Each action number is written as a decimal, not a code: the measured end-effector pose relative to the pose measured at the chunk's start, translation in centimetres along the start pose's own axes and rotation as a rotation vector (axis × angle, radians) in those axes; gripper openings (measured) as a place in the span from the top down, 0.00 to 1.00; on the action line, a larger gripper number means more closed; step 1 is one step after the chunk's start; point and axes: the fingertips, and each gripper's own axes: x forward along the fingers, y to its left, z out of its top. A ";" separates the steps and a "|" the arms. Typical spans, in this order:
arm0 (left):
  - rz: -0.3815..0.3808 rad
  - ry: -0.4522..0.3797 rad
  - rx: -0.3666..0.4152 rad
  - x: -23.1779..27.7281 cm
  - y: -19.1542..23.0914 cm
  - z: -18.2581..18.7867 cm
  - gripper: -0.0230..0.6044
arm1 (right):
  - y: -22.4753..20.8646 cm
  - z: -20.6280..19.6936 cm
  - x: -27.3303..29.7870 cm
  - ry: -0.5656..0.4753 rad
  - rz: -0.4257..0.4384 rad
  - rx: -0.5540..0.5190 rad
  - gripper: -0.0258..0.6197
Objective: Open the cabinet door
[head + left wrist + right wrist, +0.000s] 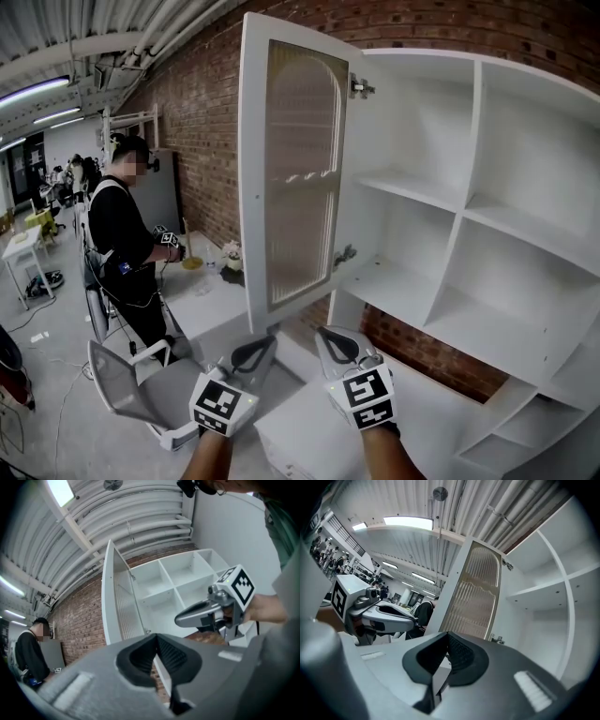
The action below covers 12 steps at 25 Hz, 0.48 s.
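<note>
Hovering side by side nearest me, my left gripper point(261, 345) and right gripper point(335, 339) have jaws pressed together on nothing. Just above and ahead of them the cabinet door point(295, 178) stands swung wide, with the shelves point(422, 192) beyond. I judge it open; I should back straight off, clear of its lower edge.

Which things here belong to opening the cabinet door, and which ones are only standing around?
For the job: door, cabinet, hinge, left gripper, right gripper.
Only around: chair, person, brick wall.
</note>
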 end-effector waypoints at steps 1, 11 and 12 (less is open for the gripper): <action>-0.001 -0.001 0.001 0.1 -0.1 0.0 0.96 | -0.3 0.0 -0.2 -0.003 -0.005 -0.001 0.95; -0.003 -0.001 -0.009 0.7 -0.3 -0.3 0.96 | -1.4 -0.2 -1.2 -0.018 -0.025 -0.009 0.96; -0.002 -0.001 -0.010 0.7 -0.3 -0.4 0.96 | -1.5 -0.3 -1.2 -0.017 -0.025 -0.008 0.96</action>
